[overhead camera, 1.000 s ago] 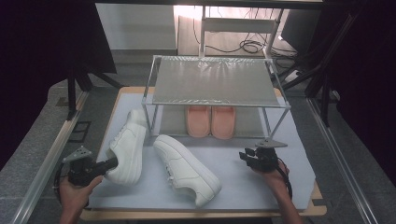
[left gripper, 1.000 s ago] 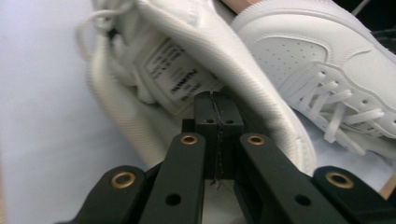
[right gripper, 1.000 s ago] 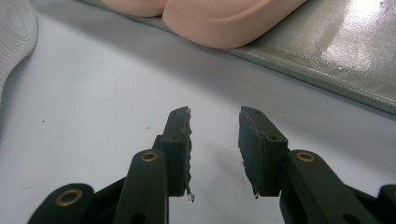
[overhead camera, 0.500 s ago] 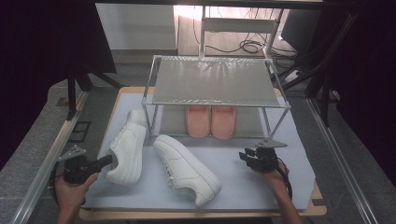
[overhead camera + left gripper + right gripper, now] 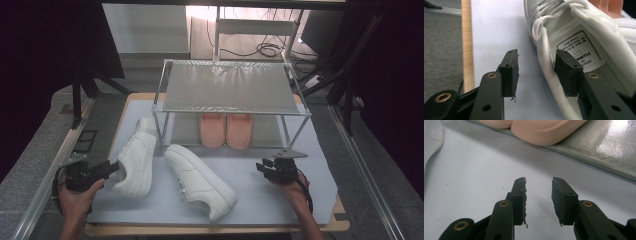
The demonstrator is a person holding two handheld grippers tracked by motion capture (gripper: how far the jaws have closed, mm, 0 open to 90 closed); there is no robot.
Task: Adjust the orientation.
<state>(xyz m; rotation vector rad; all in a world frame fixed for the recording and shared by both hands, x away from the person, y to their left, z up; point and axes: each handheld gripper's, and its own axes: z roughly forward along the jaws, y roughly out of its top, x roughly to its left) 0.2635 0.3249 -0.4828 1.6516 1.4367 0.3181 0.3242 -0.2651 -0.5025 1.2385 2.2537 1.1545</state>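
Where left gripper straddles white sneaker, label reads "HUAN" (upside-down).

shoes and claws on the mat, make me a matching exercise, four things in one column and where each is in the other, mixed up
Things:
1. left white shoe
2. right white shoe
3. pink slippers
4. right claw

Places or states:
a. under the wire rack
b. open over bare mat, holding nothing
c. heel collar between the open jaws of the left claw
d. lying free in the middle of the mat, toe toward the person

Pairs: 1-c, 2-d, 3-a, 4-b
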